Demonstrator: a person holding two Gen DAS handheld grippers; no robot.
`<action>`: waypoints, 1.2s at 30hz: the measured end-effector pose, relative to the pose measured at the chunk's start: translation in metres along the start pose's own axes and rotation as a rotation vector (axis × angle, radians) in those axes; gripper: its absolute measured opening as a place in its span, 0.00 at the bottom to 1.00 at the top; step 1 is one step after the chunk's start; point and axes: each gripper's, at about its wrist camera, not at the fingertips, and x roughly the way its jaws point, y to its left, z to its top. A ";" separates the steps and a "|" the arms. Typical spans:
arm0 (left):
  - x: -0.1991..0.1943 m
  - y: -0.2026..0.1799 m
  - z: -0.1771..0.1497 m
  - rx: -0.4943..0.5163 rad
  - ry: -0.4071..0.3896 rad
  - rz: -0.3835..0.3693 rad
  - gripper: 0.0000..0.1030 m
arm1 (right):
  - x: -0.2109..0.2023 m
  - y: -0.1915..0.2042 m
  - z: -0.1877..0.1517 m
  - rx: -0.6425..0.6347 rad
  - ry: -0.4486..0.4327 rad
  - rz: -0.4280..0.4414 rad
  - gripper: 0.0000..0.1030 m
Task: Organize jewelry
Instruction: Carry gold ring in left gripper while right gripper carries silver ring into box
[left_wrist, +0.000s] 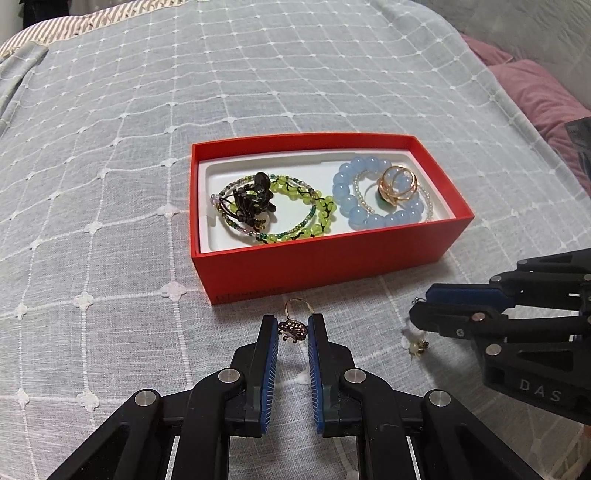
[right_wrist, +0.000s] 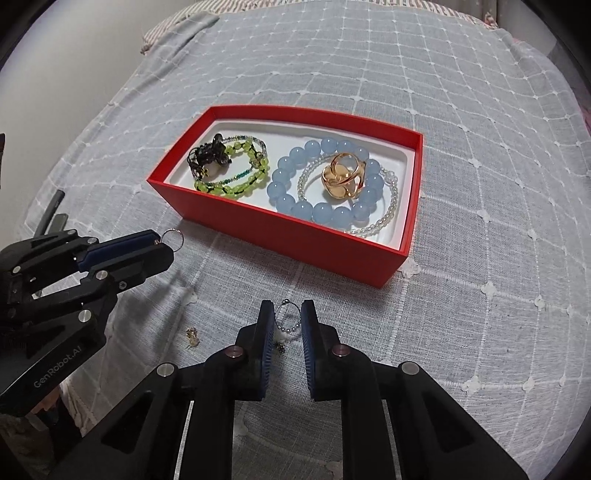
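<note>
Underneath, a grey checked bedspread (left_wrist: 147, 147) bears the red box (left_wrist: 332, 266).

red box (left_wrist: 325, 267) on bedspread | beaded bracelets (left_wrist: 373, 218), gold ring (left_wrist: 397, 184) inside

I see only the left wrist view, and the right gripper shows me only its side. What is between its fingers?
Observer: The right gripper is shut on a thin wire hoop with a short bead chain hanging across it.
Operator: The front wall of the red box hides part of the clear bead bracelet from me. Where does it run?
Observer: The clear bead bracelet runs along the front wall of the red box, outside the blue bead bracelet.
</note>
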 end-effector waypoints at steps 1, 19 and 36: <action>-0.001 0.001 0.000 -0.003 -0.002 -0.001 0.11 | -0.001 0.000 0.000 -0.001 -0.002 0.003 0.15; -0.013 0.000 0.001 0.005 -0.040 0.047 0.11 | -0.021 0.002 0.001 -0.001 -0.046 0.042 0.15; -0.018 0.001 0.004 0.011 -0.078 0.083 0.11 | -0.039 0.001 0.003 -0.007 -0.098 0.073 0.15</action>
